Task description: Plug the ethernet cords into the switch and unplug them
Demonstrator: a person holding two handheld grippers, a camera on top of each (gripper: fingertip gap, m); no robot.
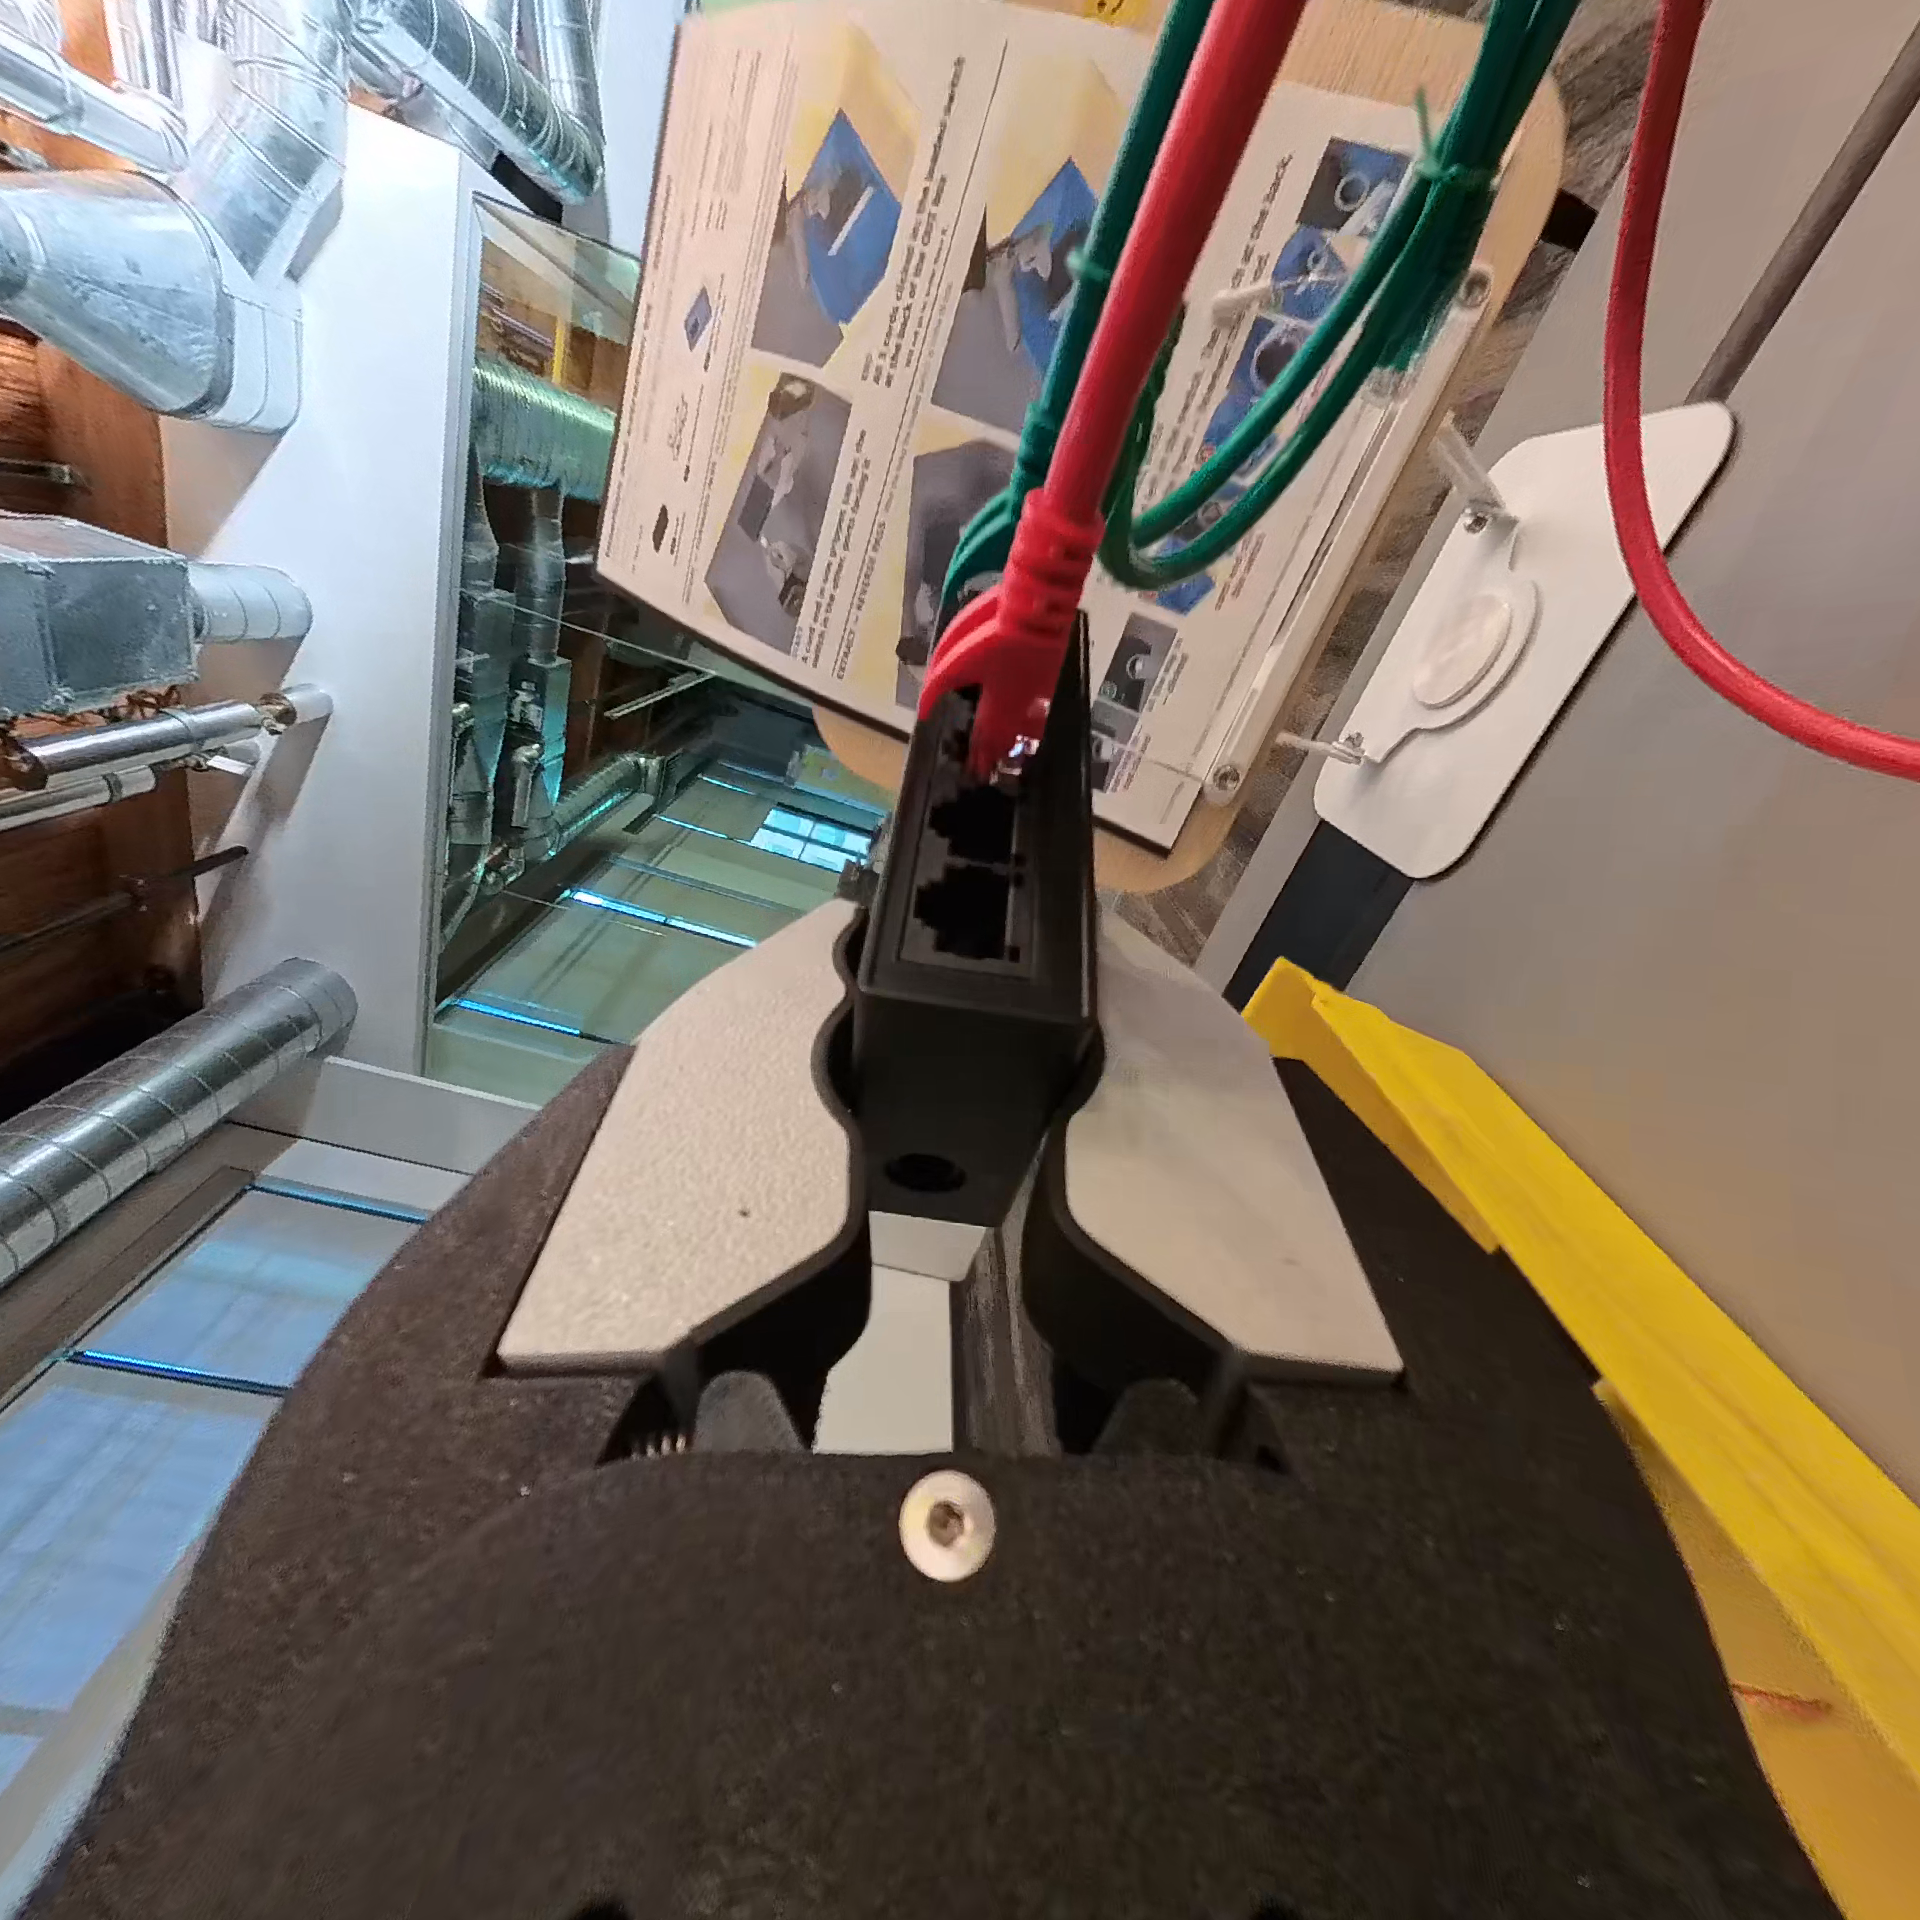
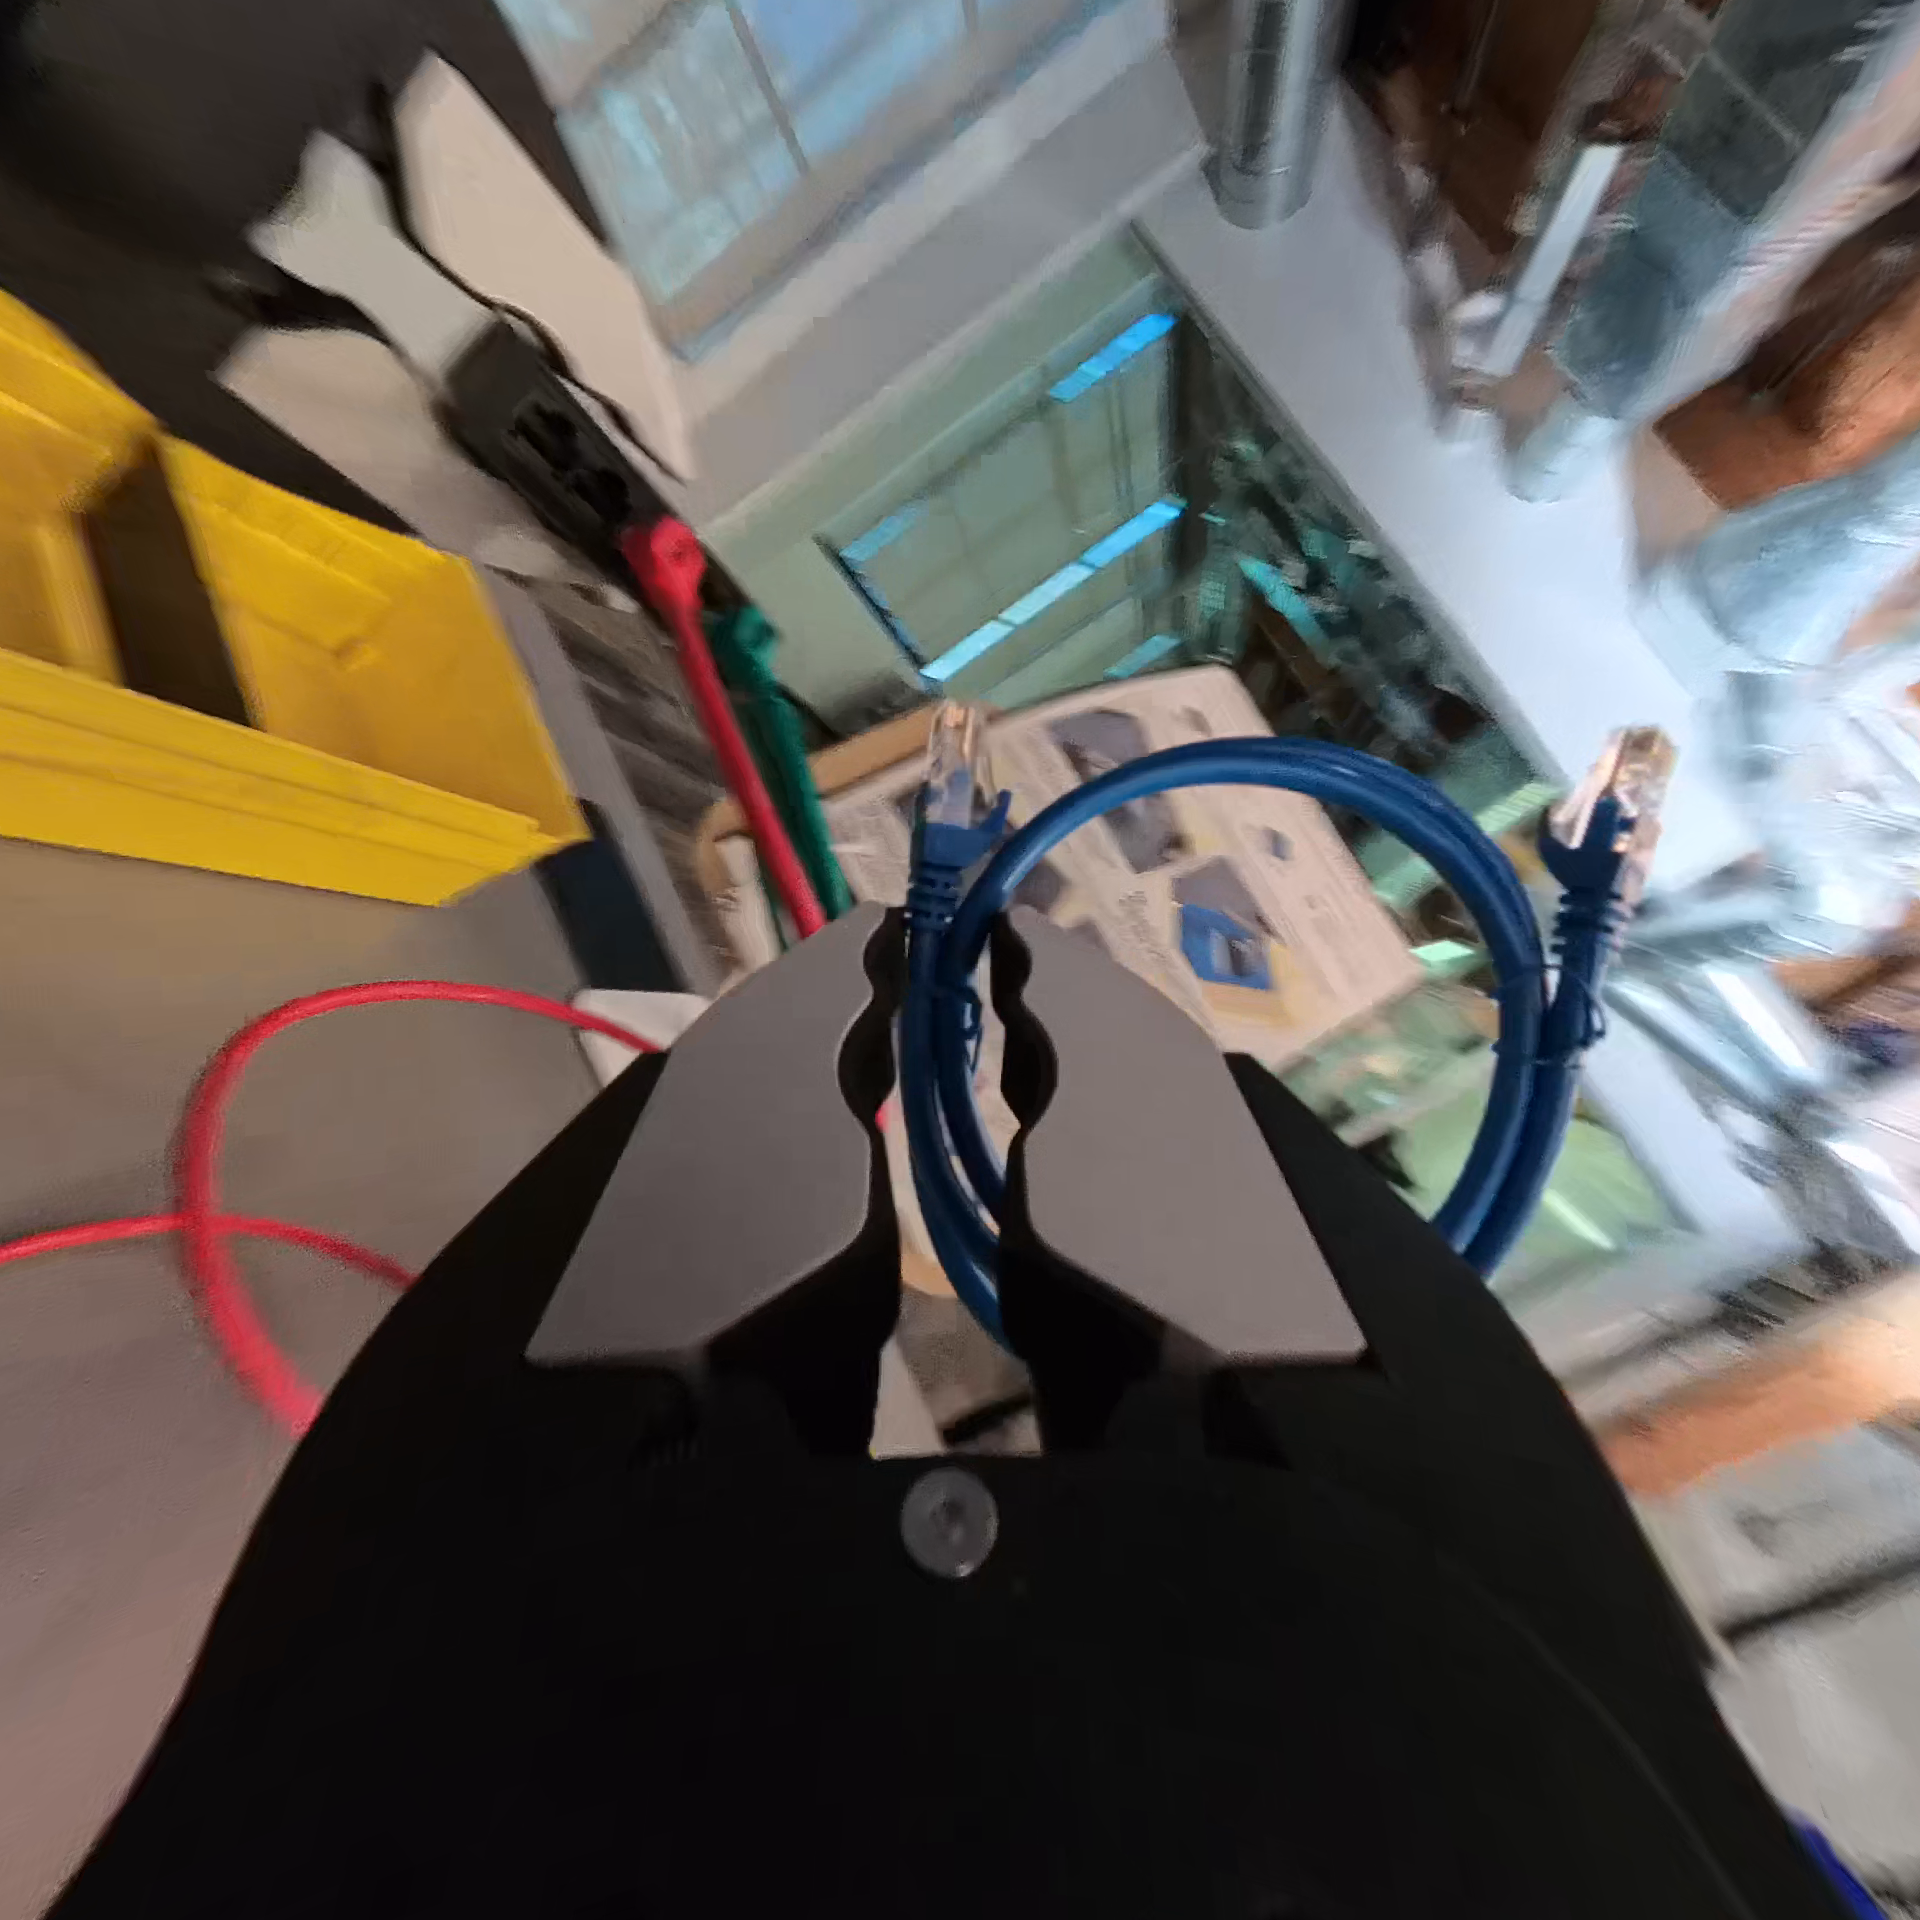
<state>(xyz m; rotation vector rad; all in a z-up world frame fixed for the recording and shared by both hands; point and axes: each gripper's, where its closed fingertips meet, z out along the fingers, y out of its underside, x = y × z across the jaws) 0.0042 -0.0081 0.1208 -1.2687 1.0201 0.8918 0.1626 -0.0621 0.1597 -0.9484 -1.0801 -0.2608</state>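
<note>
Matt black plastic switch [image 1: 971,997]; glossy blue cord [image 2: 1247,997], seemingly rubbery.

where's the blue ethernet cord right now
In the right wrist view, the coiled blue ethernet cord is clamped in the right gripper, held in the air, both plugs free.

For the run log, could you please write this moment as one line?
left claw: shut on switch | red cord: plugged in | right claw: shut on blue cord, unplugged
</note>
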